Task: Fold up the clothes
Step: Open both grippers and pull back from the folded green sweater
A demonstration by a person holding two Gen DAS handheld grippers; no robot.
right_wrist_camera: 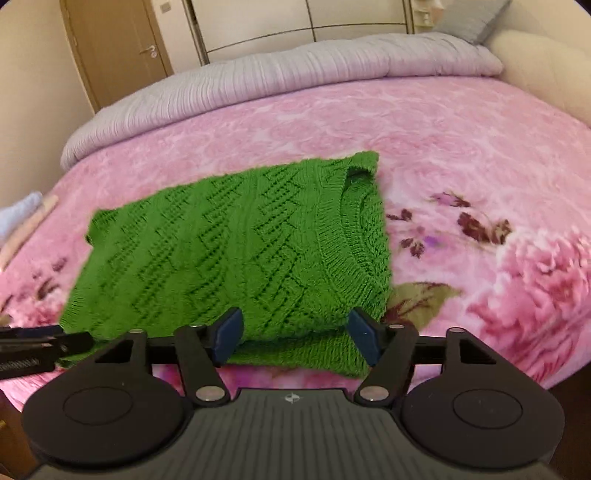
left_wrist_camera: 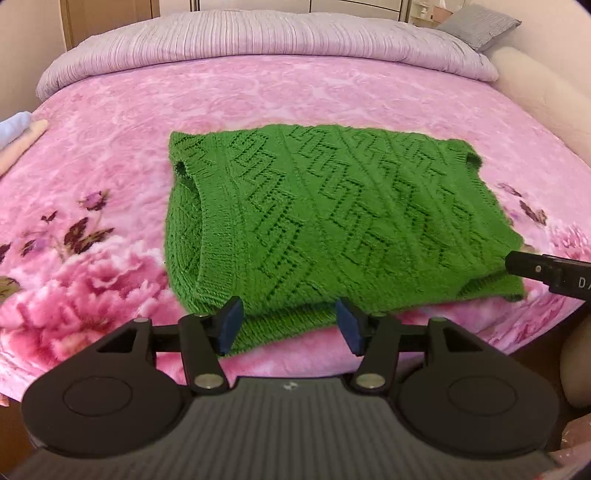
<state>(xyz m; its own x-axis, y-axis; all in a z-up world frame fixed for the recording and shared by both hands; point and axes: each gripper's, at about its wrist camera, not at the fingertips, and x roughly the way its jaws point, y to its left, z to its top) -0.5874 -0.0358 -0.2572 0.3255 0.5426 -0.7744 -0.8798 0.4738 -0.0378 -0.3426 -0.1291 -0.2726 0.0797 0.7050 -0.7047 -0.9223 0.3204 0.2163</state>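
Note:
A green knitted sweater (left_wrist_camera: 325, 218) lies folded into a rectangle on the pink flowered blanket (left_wrist_camera: 122, 122). Its neckline shows at the left in the left wrist view and at the right in the right wrist view (right_wrist_camera: 236, 254). My left gripper (left_wrist_camera: 290, 326) is open, its blue pads on either side of the sweater's near edge. My right gripper (right_wrist_camera: 295, 338) is open, its pads astride the sweater's near edge too. Each gripper's black finger shows in the other's view, the right one (left_wrist_camera: 546, 273) and the left one (right_wrist_camera: 40, 347).
A lilac ribbed duvet (left_wrist_camera: 258, 40) is rolled along the far side of the bed. A grey pillow (left_wrist_camera: 476, 26) lies at the back right. Folded pale clothes (left_wrist_camera: 16, 136) sit at the left edge. A wooden door (right_wrist_camera: 118, 48) and wardrobe stand behind.

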